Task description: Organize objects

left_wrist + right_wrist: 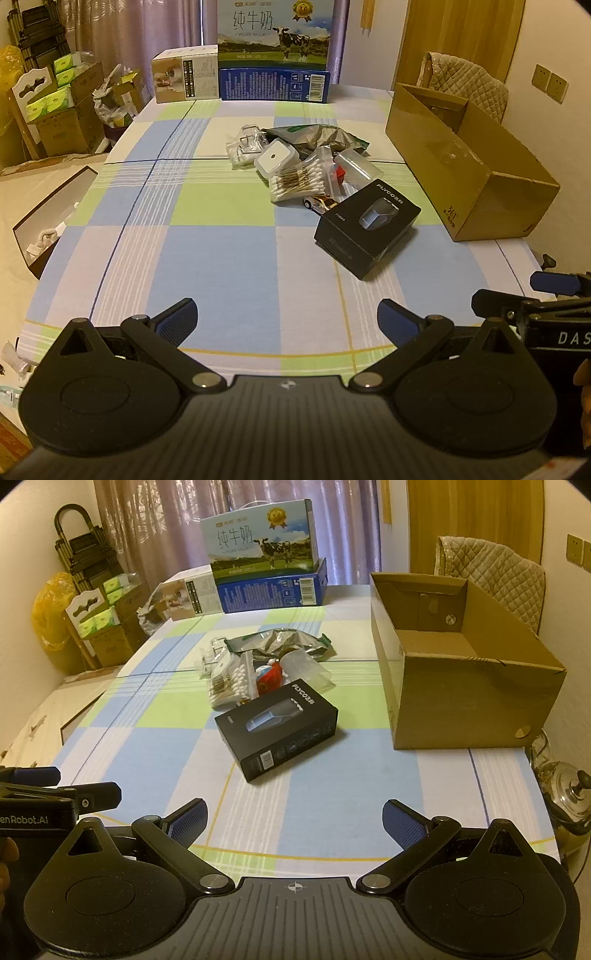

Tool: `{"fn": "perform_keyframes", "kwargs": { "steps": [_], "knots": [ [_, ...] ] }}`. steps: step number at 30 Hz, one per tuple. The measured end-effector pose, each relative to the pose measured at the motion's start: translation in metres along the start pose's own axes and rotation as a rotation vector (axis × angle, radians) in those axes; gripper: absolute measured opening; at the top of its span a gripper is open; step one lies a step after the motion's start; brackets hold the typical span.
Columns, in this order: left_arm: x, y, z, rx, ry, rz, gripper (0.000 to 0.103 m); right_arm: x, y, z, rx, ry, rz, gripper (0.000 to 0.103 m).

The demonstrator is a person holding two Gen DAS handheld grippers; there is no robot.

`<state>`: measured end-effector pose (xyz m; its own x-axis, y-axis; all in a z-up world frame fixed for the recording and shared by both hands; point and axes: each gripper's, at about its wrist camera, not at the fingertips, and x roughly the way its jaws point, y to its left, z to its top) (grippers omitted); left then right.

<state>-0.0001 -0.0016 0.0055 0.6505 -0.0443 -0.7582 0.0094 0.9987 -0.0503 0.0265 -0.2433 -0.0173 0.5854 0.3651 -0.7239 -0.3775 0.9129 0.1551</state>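
Well — both tongs (287, 317) (293, 821) gape, empty.

The right gripper (291, 821) hung over the checked tablecloth (155, 749) with its blue-padded fingers (186, 821) spread wide and nothing between them, and the left gripper (55, 790) poked in at the left edge. Ahead lay a black Flyco shaver box (277, 727), tilted, with a bag of cotton swabs (231, 686) and a crumpled foil pouch (280, 642) heaped just beyond it. An open cardboard box (465, 686) stood to the right, and a milk carton case (258, 542) sat at the far end.
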Motion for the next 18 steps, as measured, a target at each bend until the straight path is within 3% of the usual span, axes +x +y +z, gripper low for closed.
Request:
{"fn": "perform_keyframes", "kwargs": {
  "steps": [18],
  "knots": [
    [-0.0005, -0.0017, 0.0019, -0.002, -0.002, 0.001, 0.102, -0.0008, 0.0009, 0.003, -0.01, 0.003, -0.002, 0.099]
  ]
}}
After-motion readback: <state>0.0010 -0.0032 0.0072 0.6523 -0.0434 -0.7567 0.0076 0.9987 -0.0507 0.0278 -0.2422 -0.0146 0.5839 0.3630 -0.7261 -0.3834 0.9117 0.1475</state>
